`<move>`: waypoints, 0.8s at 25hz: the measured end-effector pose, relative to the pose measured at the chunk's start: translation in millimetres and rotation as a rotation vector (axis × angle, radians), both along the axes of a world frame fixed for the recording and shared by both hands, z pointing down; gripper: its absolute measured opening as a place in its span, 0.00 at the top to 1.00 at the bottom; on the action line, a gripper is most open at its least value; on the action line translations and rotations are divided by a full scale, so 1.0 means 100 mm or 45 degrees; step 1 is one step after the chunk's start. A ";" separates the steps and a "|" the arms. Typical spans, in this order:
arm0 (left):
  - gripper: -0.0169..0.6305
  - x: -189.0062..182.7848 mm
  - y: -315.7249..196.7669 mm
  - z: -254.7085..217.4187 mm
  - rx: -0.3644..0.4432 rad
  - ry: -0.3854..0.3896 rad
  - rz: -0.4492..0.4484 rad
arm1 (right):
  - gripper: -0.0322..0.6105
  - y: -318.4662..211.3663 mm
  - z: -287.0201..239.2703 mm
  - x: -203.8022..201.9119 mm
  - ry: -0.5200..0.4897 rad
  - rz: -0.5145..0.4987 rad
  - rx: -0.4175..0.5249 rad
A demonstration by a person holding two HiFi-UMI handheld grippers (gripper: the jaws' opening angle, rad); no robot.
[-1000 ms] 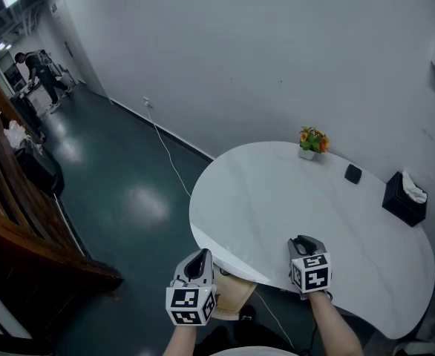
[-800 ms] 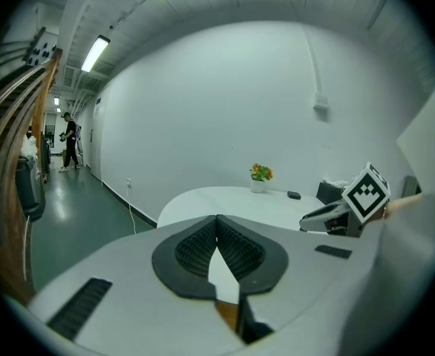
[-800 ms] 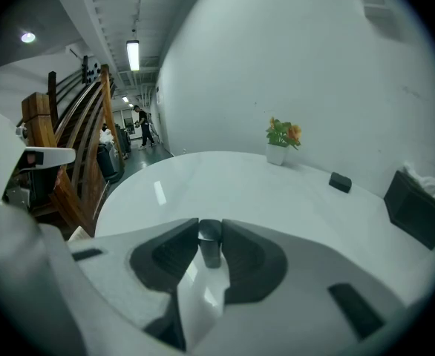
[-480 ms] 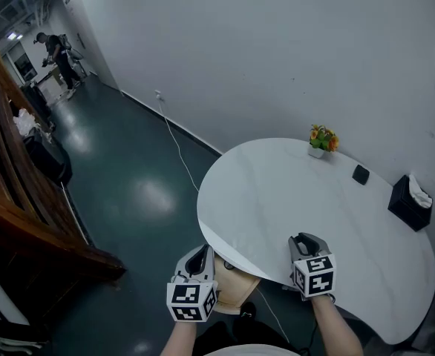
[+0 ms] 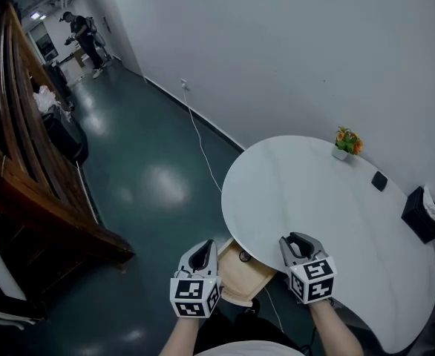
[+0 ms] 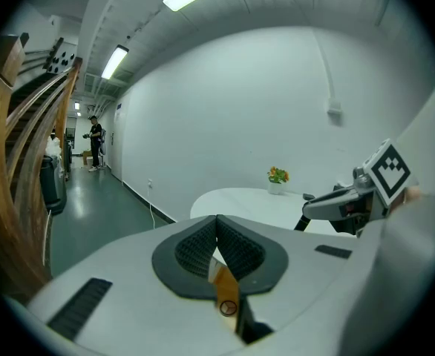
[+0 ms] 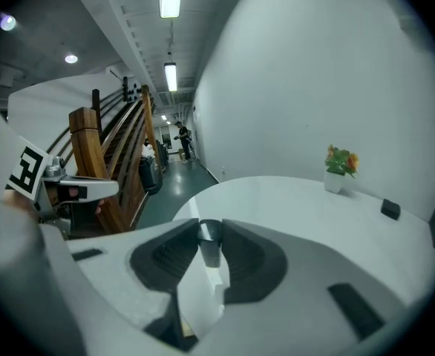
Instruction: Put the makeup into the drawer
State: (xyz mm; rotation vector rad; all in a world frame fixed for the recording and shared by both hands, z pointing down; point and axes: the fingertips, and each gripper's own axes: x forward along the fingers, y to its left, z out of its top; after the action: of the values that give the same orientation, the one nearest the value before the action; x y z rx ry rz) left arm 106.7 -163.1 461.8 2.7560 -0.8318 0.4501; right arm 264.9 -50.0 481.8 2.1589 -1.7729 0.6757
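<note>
A light wooden drawer [image 5: 241,273] stands pulled out from under the near left edge of the white oval table [image 5: 314,199]. My right gripper [image 5: 298,241] hovers over the table's near edge, just right of the drawer. In the right gripper view my right gripper [image 7: 210,227] is shut on a small makeup tube [image 7: 209,236] with a dark cap and pale body. My left gripper [image 5: 202,254] hangs left of the drawer, off the table. Its pads [image 6: 236,247] meet at the tips with nothing between them, and the drawer's wood [image 6: 223,284] shows through the gap below.
At the table's far side stand a small flower pot [image 5: 346,143], a dark flat object [image 5: 379,180] and a black tissue box [image 5: 424,213]. A cable [image 5: 203,147] runs across the dark floor. A wooden staircase [image 5: 32,169] fills the left, and a person [image 5: 84,39] stands far down the corridor.
The head view has swung left, so the table sits further right and more of the drawer shows. Both grippers have shifted; the right one has risen and moved toward the table's near edge.
</note>
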 end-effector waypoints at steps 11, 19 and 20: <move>0.97 -0.66 -0.33 0.05 -0.025 -0.004 -0.114 | 0.79 -0.50 -0.05 -0.77 -0.022 -0.174 0.041; 0.97 -1.16 -0.52 0.14 -0.051 -0.016 -0.216 | 0.79 -0.76 0.07 -1.18 -0.047 -0.251 0.040; 0.97 -1.21 -0.53 0.15 -0.055 -0.018 -0.227 | 0.79 -0.78 0.10 -1.23 -0.050 -0.261 0.037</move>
State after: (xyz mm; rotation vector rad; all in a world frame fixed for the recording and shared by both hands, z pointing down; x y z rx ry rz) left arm -14.6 -216.6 477.2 2.6132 -1.0470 0.4475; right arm 142.1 -128.0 491.9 1.9578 -2.0011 0.6486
